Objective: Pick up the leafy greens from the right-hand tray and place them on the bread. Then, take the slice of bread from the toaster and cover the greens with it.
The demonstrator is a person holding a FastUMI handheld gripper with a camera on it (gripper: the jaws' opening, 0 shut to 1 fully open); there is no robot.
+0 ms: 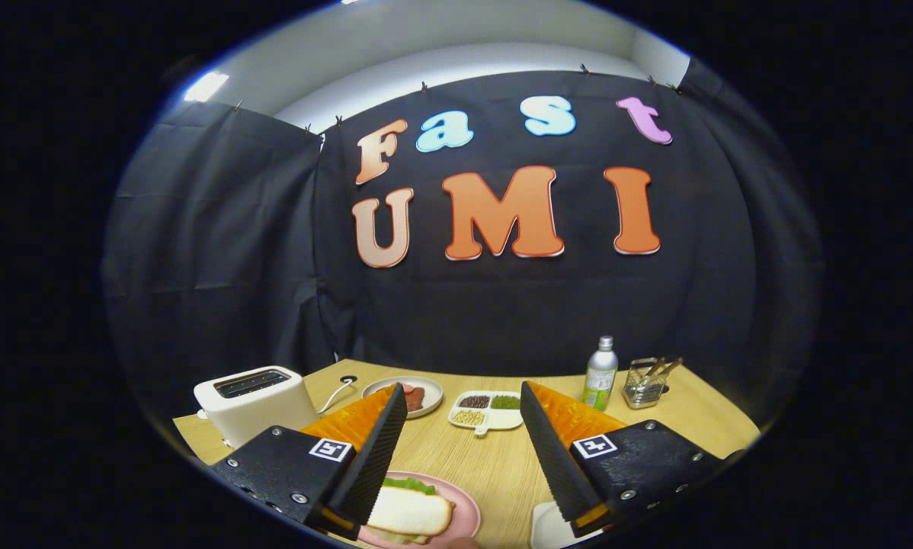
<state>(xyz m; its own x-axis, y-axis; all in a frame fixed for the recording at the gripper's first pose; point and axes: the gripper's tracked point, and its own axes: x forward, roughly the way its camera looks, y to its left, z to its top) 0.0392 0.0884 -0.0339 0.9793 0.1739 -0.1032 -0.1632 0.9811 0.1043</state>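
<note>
**Sandwich capped, tongs spread above it**

Hovering over the table [494, 465], the tongs [464, 450] are seen spread wide, with nothing held between the fingers. A pink plate [468, 509] lies below and between them, close to the left finger. On it a slice of bread [411, 511] rests over the greens [409, 484], a green edge showing at its far side; more bread appears beneath (though this is partly hidden by the left finger). Judged from this layout, both steps of the task seem done or nearly so.

Beyond the left finger stands the toaster [252, 402], its slots looking dark and empty, a cord trailing from behind it. Farther ahead, between the fingers, a round dish [426, 396] with reddish food and a divided tray [487, 412] of small heaps are set. Beyond the right finger a bottle [600, 374] and a wire holder [645, 383] are placed. A white object is glimpsed just under the right finger; what it is cannot be told.

As for handling, the bread is judged light, soft and easily dented. If it must be nudged square, it would best be taken by its opposite crust edges with a gentle squeeze, not pressed on top. The greens are limp and thin, likely to slide out if the slice is dragged sideways, so any correction should be a lift and a set-down.
</note>
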